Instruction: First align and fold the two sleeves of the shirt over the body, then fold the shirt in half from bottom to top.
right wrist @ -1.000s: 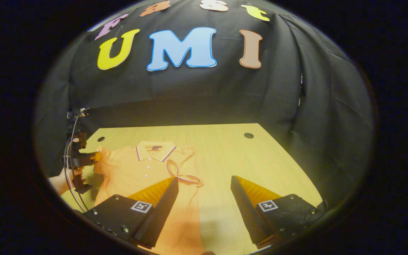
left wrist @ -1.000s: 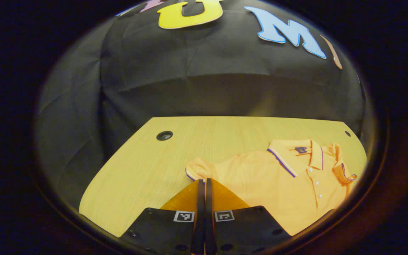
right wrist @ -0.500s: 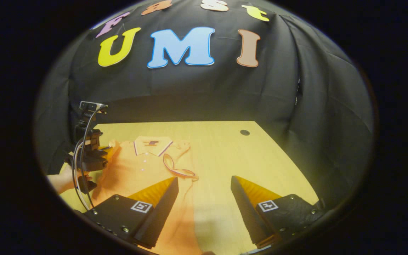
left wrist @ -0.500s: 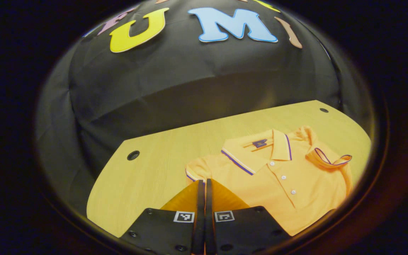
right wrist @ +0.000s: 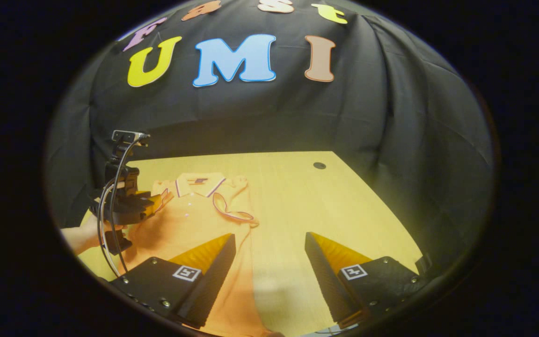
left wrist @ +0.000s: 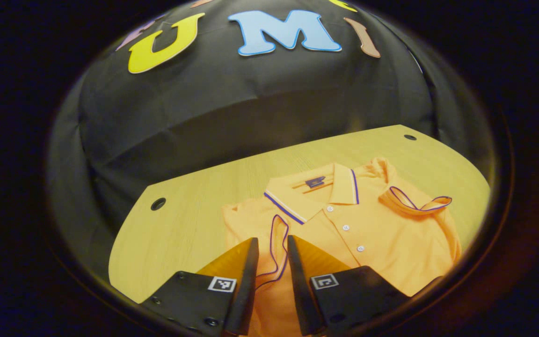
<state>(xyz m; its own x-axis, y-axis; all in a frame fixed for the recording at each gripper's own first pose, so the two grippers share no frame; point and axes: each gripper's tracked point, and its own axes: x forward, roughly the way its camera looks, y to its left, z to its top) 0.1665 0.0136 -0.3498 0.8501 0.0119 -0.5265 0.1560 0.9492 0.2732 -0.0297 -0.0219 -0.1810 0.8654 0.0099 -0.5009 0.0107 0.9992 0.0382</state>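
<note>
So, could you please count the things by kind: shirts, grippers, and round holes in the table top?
Shirt: 1
Grippers: 2, left gripper and right gripper
Round holes in the table: 2, one hole and another hole
Total: 5

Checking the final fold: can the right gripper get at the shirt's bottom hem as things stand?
Probably yes: the right gripper is open above the shirt, nothing between them; the hem itself runs out of view.

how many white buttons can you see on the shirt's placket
3, in a row down the placket of the shirt below the collar: top, middle, lowest. Others may be hidden lower down.
</note>
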